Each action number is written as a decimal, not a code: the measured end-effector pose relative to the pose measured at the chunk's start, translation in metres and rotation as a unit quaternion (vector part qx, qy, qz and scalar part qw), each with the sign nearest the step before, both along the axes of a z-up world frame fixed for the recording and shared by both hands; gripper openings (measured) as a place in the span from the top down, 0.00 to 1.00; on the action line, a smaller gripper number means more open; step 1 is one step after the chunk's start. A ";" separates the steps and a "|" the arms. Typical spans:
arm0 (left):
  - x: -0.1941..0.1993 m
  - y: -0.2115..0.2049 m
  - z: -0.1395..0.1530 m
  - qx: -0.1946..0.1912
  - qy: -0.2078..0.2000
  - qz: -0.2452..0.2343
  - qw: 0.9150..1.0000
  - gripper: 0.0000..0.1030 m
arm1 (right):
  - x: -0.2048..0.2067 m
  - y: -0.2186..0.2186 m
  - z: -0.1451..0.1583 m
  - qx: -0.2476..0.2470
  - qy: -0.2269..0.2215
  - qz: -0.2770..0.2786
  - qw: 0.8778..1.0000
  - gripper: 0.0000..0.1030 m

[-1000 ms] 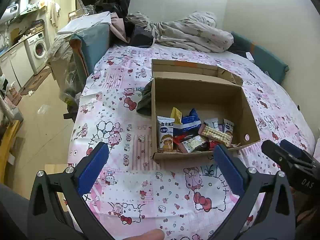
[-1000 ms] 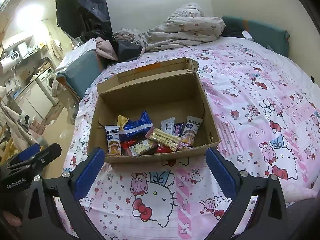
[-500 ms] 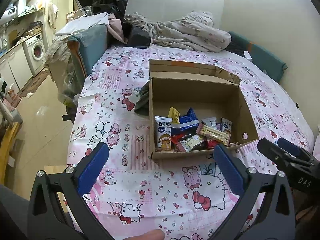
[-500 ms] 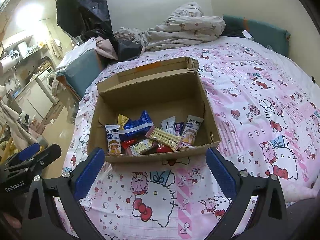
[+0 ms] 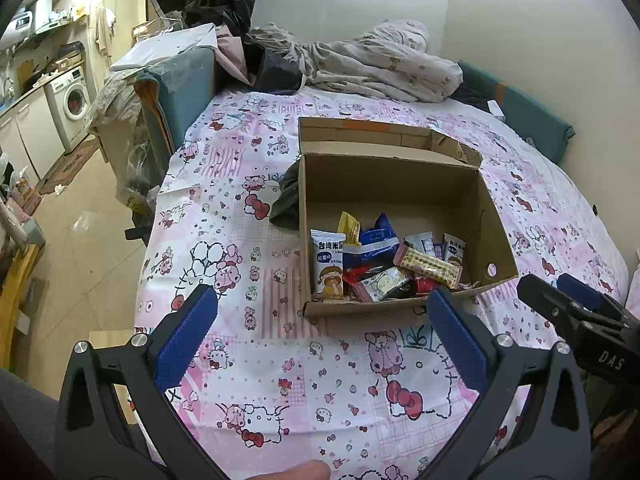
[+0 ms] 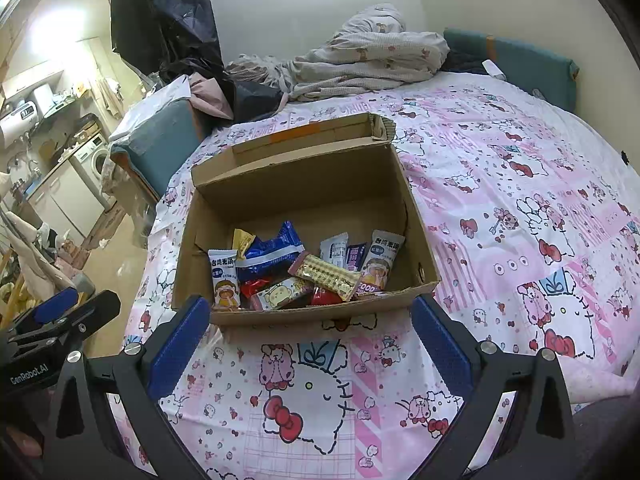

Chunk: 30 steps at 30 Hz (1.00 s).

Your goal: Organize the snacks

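- Snacks (image 6: 304, 272) lay heaped in the near end of an open cardboard box (image 6: 420, 240) on the bedsheet (image 6: 520, 208); none showed outside it, though the box's left side was poorly seen.
- Left gripper (image 5: 322, 334) and right gripper (image 6: 310, 334) hovered before the box, jaws spread, holding nothing.
- This fitted either packets gathered already or sorting ahead.

The left tongs (image 5: 322, 334) seem to have drifted slightly toward the box (image 5: 394, 184).

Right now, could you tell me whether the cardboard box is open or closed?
Open. The cardboard box has its flap folded back, and the snack packets inside show from above.
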State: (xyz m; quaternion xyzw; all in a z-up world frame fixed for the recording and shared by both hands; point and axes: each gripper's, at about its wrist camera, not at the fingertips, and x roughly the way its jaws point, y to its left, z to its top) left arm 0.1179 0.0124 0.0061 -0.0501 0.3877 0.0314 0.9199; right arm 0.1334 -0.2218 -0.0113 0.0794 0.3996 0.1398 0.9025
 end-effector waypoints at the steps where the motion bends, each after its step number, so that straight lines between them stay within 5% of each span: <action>1: 0.000 0.001 -0.001 0.000 0.000 0.000 1.000 0.00 | 0.000 0.000 0.000 0.001 0.000 0.000 1.000 0.00; 30: 0.000 0.003 -0.002 0.002 0.002 0.000 1.000 0.00 | -0.001 0.000 0.002 -0.002 -0.004 -0.004 1.000 0.00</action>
